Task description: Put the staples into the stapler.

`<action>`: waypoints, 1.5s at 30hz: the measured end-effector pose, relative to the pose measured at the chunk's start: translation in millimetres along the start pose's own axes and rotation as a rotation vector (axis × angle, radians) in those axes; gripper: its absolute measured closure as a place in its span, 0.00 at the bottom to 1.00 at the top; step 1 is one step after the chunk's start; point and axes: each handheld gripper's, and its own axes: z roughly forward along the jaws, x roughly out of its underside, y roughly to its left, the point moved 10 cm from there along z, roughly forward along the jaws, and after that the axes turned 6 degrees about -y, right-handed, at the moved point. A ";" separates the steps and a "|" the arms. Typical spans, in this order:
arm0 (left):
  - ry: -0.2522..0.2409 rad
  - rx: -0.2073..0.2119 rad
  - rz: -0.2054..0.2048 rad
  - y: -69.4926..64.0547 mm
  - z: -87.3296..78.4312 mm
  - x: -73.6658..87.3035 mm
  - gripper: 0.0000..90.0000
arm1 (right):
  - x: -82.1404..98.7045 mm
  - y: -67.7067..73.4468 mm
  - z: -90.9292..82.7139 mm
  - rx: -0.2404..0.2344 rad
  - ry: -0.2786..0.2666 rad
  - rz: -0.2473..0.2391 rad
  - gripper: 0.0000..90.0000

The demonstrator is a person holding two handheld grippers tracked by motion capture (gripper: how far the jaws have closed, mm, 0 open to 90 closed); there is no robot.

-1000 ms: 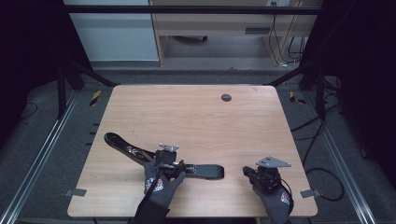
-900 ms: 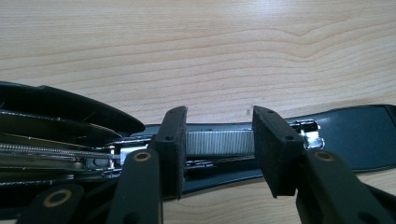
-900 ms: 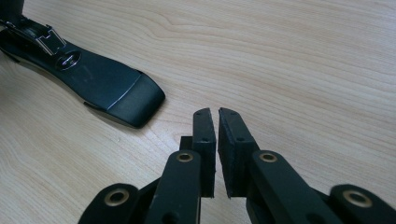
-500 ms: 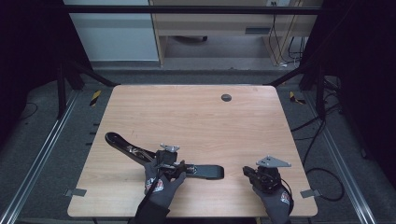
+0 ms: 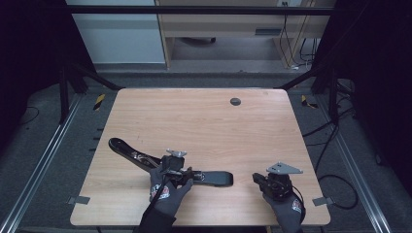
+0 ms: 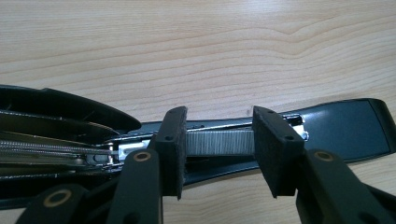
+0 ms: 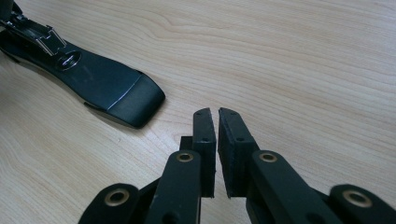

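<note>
Left hand-held gripper (image 6: 219, 154) holds a strip of staples (image 6: 219, 142) between its pads, set over the magazine of the opened stapler (image 5: 214, 177) at lower centre of the high view. Compared with the earlier high views, nothing has shifted: both hands are stationary, so the staple loading appears paused mid-insertion. Right hand-held gripper (image 7: 217, 154) rests near-closed and empty on the tabletop (image 5: 204, 126), lower right. No legible markings appear.
</note>
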 end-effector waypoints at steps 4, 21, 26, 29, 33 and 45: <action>0.007 -0.002 -0.002 0.1 1.9 1.0 0.62 | -0.1 -0.2 0.0 0.000 0.000 0.002 0.95; 0.021 -0.014 0.002 1.7 6.7 0.9 0.62 | -0.2 -0.3 0.0 0.000 -0.001 0.000 0.95; 0.024 -0.015 0.008 1.0 7.8 0.8 0.62 | -0.4 -0.3 -0.1 0.000 -0.001 0.000 0.95; 0.024 -0.013 0.001 1.0 7.8 0.8 0.62 | -0.4 -0.1 -0.2 0.000 -0.001 0.002 0.95; 0.030 -0.019 0.002 1.1 8.7 1.1 0.62 | -0.3 -0.2 0.0 0.000 -0.001 0.000 0.95; 0.024 -0.012 0.010 -1.8 8.1 1.8 0.62 | -0.4 -0.1 -0.2 -0.001 -0.002 0.002 0.95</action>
